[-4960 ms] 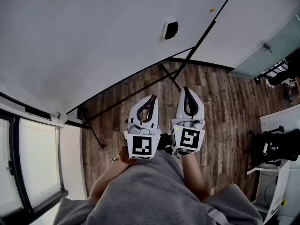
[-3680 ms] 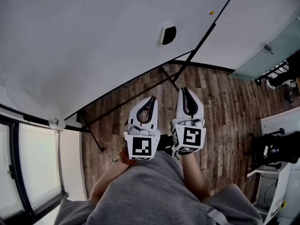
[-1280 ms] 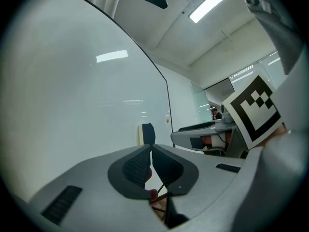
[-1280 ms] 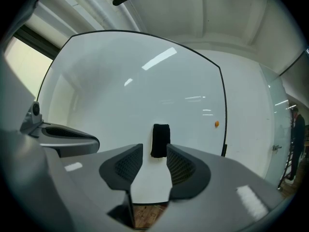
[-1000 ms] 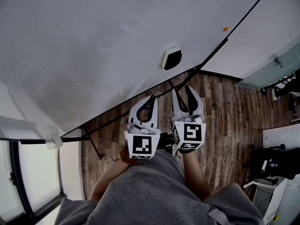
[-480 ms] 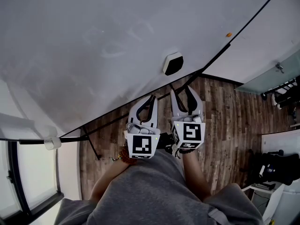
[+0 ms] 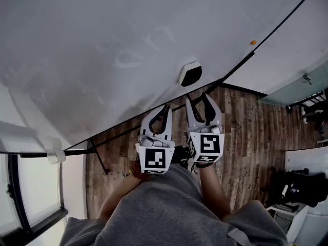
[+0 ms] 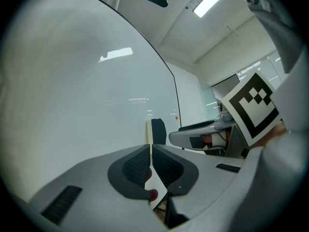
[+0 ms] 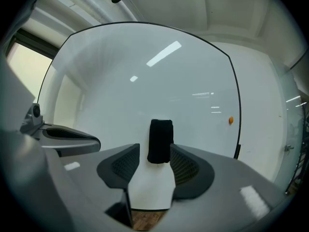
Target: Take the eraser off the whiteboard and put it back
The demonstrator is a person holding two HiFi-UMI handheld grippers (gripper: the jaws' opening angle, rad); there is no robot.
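Observation:
A black eraser with a white back (image 7: 190,74) sticks to the whiteboard (image 7: 102,45) near its lower edge. In the right gripper view the eraser (image 9: 160,140) shows upright in the gap ahead of the jaws, apart from them. My right gripper (image 7: 199,99) points at it from just below and is open; its jaws have just been opening, with nothing between them. My left gripper (image 7: 165,110) hangs beside it to the left, shut and empty. From the left gripper view, the eraser (image 8: 157,131) appears past the closed tips of the left gripper (image 8: 149,164).
An orange magnet (image 7: 252,42) sits on the board near its right edge. The board's black stand legs (image 7: 98,154) spread over the wood floor (image 7: 246,132). A window (image 7: 31,199) is at the left, and a black bag (image 7: 302,181) on white furniture at the right.
Both grippers have come closer to the whiteboard, and the eraser now sits just ahead of the right gripper. The right jaws stand wider apart than before. The left jaws stay together.

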